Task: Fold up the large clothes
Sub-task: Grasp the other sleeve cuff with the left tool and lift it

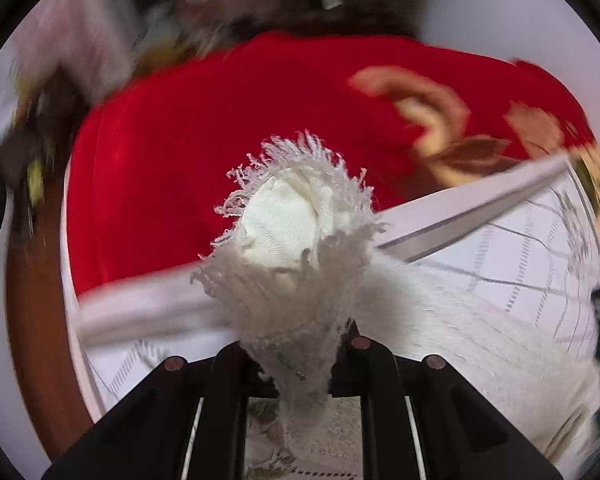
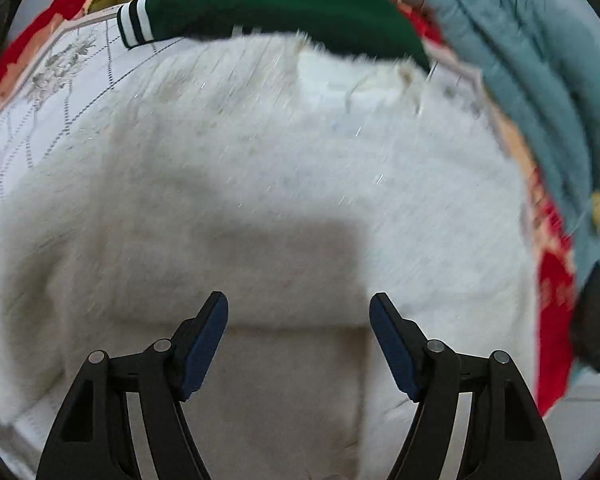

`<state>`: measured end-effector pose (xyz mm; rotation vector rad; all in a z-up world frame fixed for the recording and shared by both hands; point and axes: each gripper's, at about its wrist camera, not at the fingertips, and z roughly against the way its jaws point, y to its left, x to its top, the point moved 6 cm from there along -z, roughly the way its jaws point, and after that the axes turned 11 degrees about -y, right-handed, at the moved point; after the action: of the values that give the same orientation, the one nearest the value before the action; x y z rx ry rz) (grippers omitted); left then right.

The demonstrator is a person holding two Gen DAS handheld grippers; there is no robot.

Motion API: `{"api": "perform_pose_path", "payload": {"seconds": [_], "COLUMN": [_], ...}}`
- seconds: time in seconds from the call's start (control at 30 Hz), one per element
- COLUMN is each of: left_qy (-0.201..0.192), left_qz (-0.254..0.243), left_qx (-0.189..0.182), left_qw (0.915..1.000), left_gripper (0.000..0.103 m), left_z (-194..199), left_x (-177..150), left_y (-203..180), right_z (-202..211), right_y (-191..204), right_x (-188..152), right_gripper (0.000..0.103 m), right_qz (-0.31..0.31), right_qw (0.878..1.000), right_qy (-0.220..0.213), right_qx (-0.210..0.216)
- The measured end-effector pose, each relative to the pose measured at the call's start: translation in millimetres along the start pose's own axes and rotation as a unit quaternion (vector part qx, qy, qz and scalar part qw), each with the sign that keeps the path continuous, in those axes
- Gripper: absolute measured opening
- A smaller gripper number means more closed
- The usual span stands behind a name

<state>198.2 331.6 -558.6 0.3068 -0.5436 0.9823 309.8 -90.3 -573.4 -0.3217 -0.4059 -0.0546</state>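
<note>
white fringed garment [image 1: 296, 216] | red floral cloth [image 1: 204, 136] | green garment, striped cuff [image 2: 284, 0] | blue-grey fabric [image 2: 512, 40]

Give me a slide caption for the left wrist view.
Left gripper clamps the fringed edge of a white garment above a red cloth.

No readable text, label, brand, number or sign in either view. Red cloth [image 2: 556, 292] at right edge carries faint pale marks, too blurred to tell letters from pattern.
</note>
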Motion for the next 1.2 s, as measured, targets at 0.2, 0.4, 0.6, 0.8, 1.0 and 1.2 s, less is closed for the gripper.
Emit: {"api": "perform_pose_path", "payload": {"seconds": [0.2,0.4,0.6,0.8,1.0,1.2], "left_qy": [-0.106,-0.154,-0.115,-0.065,-0.026,-0.001], "left_qz": [-0.154,-0.251,-0.297,-0.353,-0.429,-0.459], "left_qx": [-0.035,-0.104,-0.207,-0.276,-0.275,-0.263], "left_qw": [0.9817,0.9500,0.9249,0.8917,0.8601,0.8485], "left_gripper": [0.009,0.009,0.008,0.008,0.010,0.030], "left_z": [72.1,135.4,211.9,269.6,275.5,261.0], "left_x": [25.1,0.5,-88.4,-198.4,-280.1,-310.3], "left_y": [-81.7,-187.3,-302.0,-393.0,-442.5,-442.3], "right_z": [-8.3,-20.3,-24.0,-48.5,-79.8,-94.8], "right_y": [-11.9,-72.4,-188.0,-306.8,-380.5,-403.0], "right_x": [22.6,40.4,28.5,8.9,-24.1,-40.0], "right_gripper": [0.091,0.091,0.091,0.091,0.091,0.091], "right_qz": [-0.006,-0.082,-0.156,-0.223,-0.254,-0.277], "right_qw": [1.000,0.996,0.986,0.973,0.964,0.954], "right_qy": [-0.017,0.005,0.027,0.048,0.077,0.095], "right_qx": [-0.016,0.026,0.052,0.037,0.028,0.066]}}
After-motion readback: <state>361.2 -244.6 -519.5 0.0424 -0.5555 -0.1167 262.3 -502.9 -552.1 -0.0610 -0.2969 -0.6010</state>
